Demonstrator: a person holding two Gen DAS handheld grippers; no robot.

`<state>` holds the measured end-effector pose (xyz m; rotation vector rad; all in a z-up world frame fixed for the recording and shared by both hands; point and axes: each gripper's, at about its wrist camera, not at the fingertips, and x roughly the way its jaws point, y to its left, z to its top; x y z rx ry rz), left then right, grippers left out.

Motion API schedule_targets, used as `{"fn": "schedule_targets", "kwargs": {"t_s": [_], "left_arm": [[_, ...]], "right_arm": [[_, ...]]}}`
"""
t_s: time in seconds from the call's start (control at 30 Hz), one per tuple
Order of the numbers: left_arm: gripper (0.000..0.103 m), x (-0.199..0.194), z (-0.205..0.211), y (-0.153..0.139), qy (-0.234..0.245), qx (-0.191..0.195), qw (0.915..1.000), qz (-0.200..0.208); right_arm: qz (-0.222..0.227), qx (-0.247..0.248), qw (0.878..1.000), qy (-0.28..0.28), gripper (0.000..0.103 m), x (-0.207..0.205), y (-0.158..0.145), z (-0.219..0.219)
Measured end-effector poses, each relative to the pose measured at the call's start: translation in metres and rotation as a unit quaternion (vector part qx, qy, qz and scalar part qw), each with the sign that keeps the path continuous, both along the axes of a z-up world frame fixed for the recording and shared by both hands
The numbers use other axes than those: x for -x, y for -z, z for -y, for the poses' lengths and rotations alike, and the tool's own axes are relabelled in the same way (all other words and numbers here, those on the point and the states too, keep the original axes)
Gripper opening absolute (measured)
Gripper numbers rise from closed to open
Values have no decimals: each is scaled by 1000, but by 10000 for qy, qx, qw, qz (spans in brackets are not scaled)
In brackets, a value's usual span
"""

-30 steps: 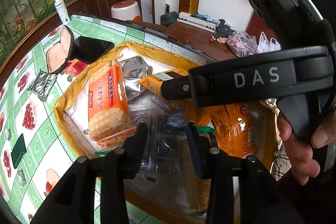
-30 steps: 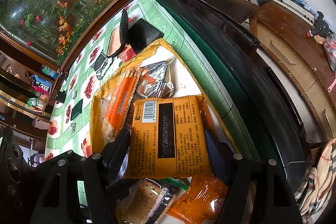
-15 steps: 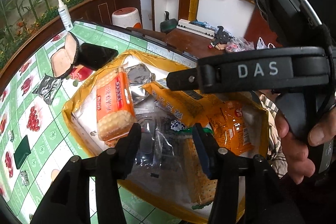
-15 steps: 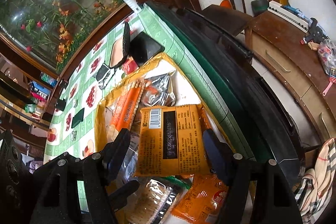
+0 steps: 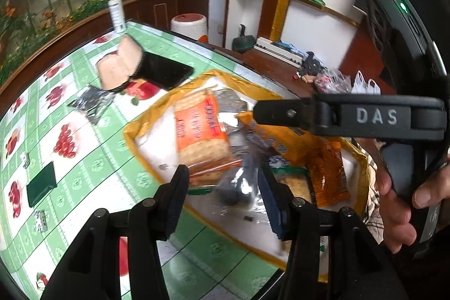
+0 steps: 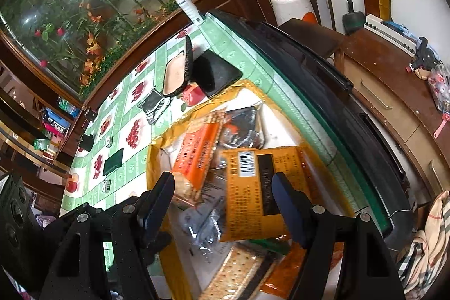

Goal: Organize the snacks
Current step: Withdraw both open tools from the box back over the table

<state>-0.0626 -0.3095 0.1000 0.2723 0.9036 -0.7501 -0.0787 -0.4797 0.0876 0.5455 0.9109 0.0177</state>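
I hover both hand-held grippers, left (image 5: 222, 193) and right (image 6: 225, 204), spread open and empty, over the tray (image 5: 281, 252) at the table's (image 5: 112, 159) near edge to pick snacks.

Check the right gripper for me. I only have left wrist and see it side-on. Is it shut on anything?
Observer: No. Seen from the right wrist, the right gripper is open, with its fingers wide apart over the yellow-rimmed tray.
Operator: What's between them?
Observer: A yellow snack packet lies back side up with its barcode showing. It sits toward the picture-right finger and is not pinched.
Operator: And the other finger?
Observer: It overlaps the near end of the orange cracker pack. I cannot tell whether they touch.
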Motion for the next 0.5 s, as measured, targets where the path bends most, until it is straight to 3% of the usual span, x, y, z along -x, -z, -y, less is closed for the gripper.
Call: {"fn": "schedule_targets", "kwargs": {"t_s": [0.5], "left_arm": [[50,-24,-84,2,-831,331,9958,-201]], "right_arm": [[-66,228,9993,-285,76,-7,-8,-51]]}}
